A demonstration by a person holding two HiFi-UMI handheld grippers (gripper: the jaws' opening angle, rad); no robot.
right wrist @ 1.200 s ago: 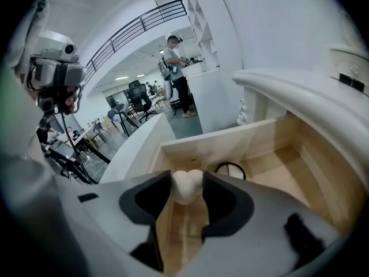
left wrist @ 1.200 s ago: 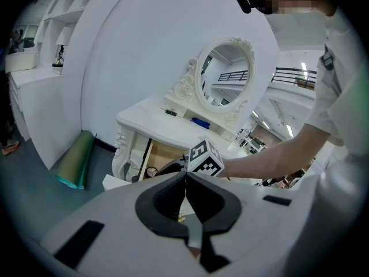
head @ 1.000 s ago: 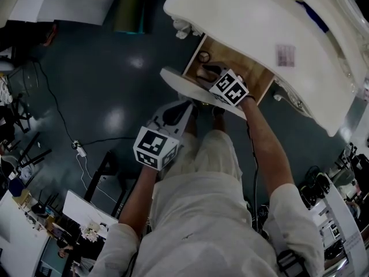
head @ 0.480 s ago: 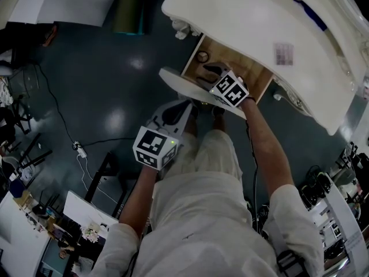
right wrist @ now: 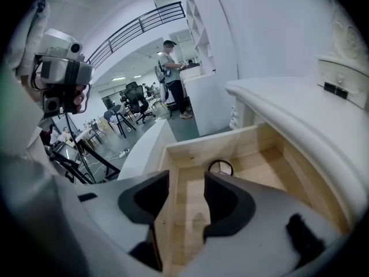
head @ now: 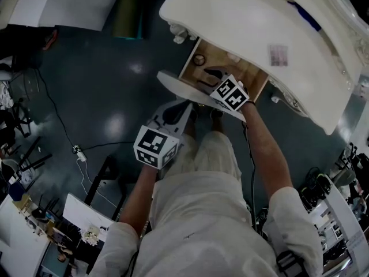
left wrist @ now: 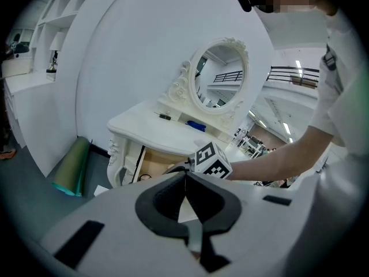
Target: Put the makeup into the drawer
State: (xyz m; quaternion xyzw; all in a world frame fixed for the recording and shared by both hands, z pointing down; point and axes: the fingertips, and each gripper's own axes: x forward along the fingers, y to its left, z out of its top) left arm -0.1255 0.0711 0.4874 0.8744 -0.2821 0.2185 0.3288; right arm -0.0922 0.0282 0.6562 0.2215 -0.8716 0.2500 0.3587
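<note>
Right gripper view: saw the round, dark-rimmed compact [right wrist: 220, 167] lying flat on the pale wooden bottom of the open drawer [right wrist: 214, 141], close to its far end wall. Found the right gripper [right wrist: 187, 184] poised over the near part of that drawer and tilted downward. Saw its dark fingers [right wrist: 230, 203] released and standing apart, with only bare wood between them, clear of the compact.

Head view: placed that gripper just above the drawer's white curved front, with the compact off toward the drawer's left end. Saw the drawer standing out from under the white dressing table [left wrist: 151, 126], which carried an oval mirror [left wrist: 219, 77] in a carved frame at the back of its surface.

Left gripper view: found the left gripper [left wrist: 185, 178] pointed at the table from low down near the person's legs, well apart from the drawer. Saw its fingers [left wrist: 216, 203] clenched tip to tip on nothing. Spotted a rolled green mat [left wrist: 70, 167] lying on the dark floor [head: 104, 68] beside the table's carved leg.
</note>
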